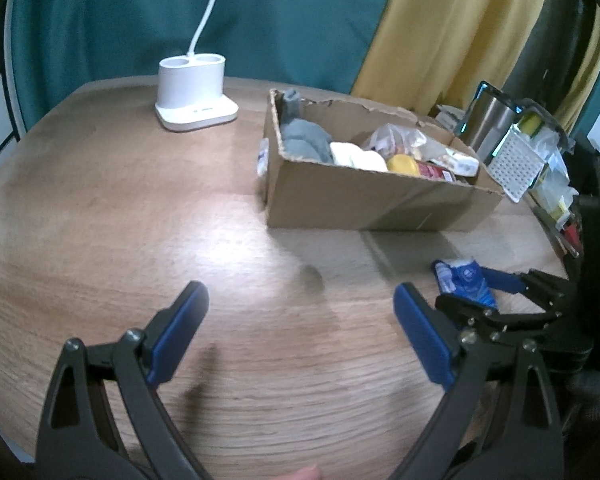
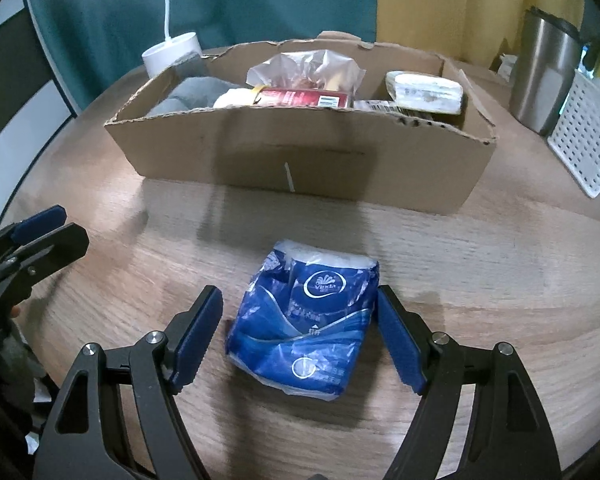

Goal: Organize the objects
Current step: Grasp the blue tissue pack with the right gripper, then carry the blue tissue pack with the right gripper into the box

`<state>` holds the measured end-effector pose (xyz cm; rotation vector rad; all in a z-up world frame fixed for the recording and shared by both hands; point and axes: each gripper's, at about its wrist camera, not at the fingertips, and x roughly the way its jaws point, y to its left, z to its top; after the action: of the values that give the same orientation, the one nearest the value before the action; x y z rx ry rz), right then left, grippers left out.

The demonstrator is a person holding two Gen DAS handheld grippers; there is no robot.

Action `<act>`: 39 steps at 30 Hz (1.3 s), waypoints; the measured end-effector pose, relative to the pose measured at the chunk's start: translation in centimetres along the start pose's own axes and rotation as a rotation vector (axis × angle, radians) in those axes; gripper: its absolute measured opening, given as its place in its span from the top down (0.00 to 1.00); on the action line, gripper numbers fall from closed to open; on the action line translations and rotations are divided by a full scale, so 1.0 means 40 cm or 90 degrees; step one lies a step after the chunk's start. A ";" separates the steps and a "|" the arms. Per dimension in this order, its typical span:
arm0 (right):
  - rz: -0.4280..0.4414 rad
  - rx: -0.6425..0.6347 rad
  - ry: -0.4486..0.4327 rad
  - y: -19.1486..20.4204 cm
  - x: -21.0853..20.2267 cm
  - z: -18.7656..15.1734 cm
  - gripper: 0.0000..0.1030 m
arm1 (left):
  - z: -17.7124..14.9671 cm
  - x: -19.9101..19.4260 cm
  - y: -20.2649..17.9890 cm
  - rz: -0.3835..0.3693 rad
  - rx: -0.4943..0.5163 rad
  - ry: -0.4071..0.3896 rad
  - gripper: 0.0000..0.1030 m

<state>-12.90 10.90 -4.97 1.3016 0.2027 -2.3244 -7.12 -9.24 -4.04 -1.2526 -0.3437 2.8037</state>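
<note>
- wooden table (image 2: 480,280) takes up most of both views, with lots of bare surface on the left half in front of the left gripper
- cardboard box (image 2: 300,160) sits toward the back, long side facing the grippers, top open and ragged, already stuffed with a grey cloth (image 1: 304,140), a red packet (image 2: 300,99) and other bits
- white basket (image 2: 584,140) and steel tumbler (image 2: 540,80) crowd the box's right end, near the table edge
- right gripper (image 2: 300,338) has its jaws wide, one each side of the tissue pack, right pad about touching it
- left gripper (image 1: 300,330) is spread wide too, holding nothing
- blue tissue pack (image 2: 304,320) lies flat on the table, near side of the box, long axis running from the gripper toward the box
</note>
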 end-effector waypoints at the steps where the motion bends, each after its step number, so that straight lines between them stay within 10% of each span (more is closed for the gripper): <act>1: -0.003 -0.003 -0.001 0.002 0.000 0.001 0.28 | 0.000 0.000 0.001 0.000 0.000 0.001 0.07; 9: 0.011 -0.017 -0.001 0.013 -0.002 0.006 0.42 | 0.002 0.002 -0.005 0.025 0.014 -0.009 0.08; 39: 0.089 -0.029 -0.098 0.053 -0.114 0.161 0.42 | 0.132 -0.049 0.048 0.021 -0.006 -0.084 0.07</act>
<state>-14.82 8.27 2.52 1.0730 0.1109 -2.2746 -9.62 -12.35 0.38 -1.0879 -0.3456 2.9239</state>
